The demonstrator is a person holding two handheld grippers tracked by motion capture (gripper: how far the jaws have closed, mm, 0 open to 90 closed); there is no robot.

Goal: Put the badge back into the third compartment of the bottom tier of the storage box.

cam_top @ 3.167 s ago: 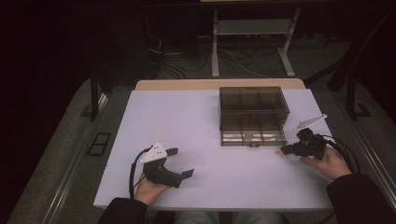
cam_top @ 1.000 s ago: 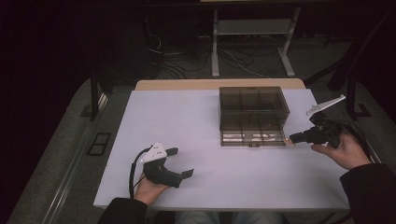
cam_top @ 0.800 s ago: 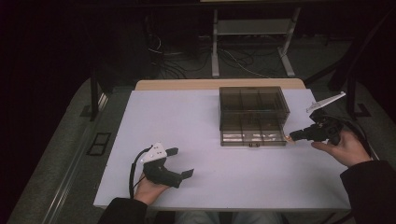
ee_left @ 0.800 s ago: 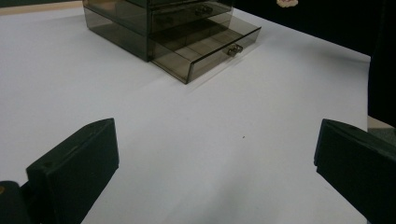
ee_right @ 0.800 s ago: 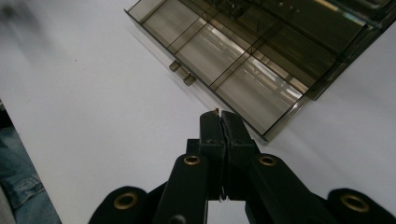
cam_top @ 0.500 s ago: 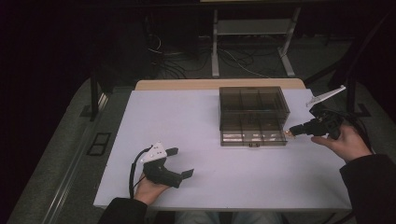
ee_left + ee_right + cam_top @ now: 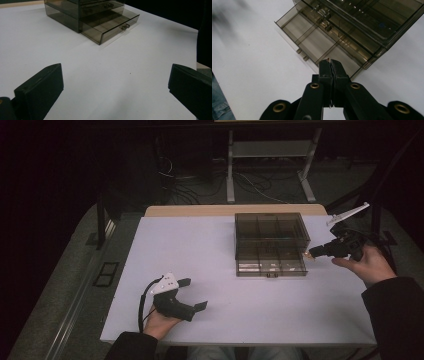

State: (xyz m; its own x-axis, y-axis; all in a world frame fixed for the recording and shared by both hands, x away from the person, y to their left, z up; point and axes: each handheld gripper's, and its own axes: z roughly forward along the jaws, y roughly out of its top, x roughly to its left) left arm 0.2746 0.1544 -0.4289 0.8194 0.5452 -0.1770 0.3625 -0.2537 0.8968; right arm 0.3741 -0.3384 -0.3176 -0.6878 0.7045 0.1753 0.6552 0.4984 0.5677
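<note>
Smoked plastic drawer box point(image 7: 270, 243) just ahead of the right tongs point(image 7: 311, 254), lowest drawer point(image 7: 317, 43) pulled out. Right tongs pressed together, perhaps pinching something tiny; cannot tell. Left tongs point(image 7: 195, 294) spread wide, well apart, resting on the table point(image 7: 200, 250). Probably light, rigid, slippery, scratch-prone; best taken by the small knob point(image 7: 125, 26).

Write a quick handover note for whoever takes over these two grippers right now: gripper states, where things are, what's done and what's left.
Left gripper: jaws wide open, holding nothing, parked on the table near the front left.
Right gripper: jaws shut, a tiny orange-tipped bit showing at the tips, too small to identify; it hovers at the right front corner of the drawer box.
Bottom drawer: pulled out, compartments look empty.
Done: drawer opened.
Left: probably drop the held bit into a compartment, then push the drawer shut.
</note>
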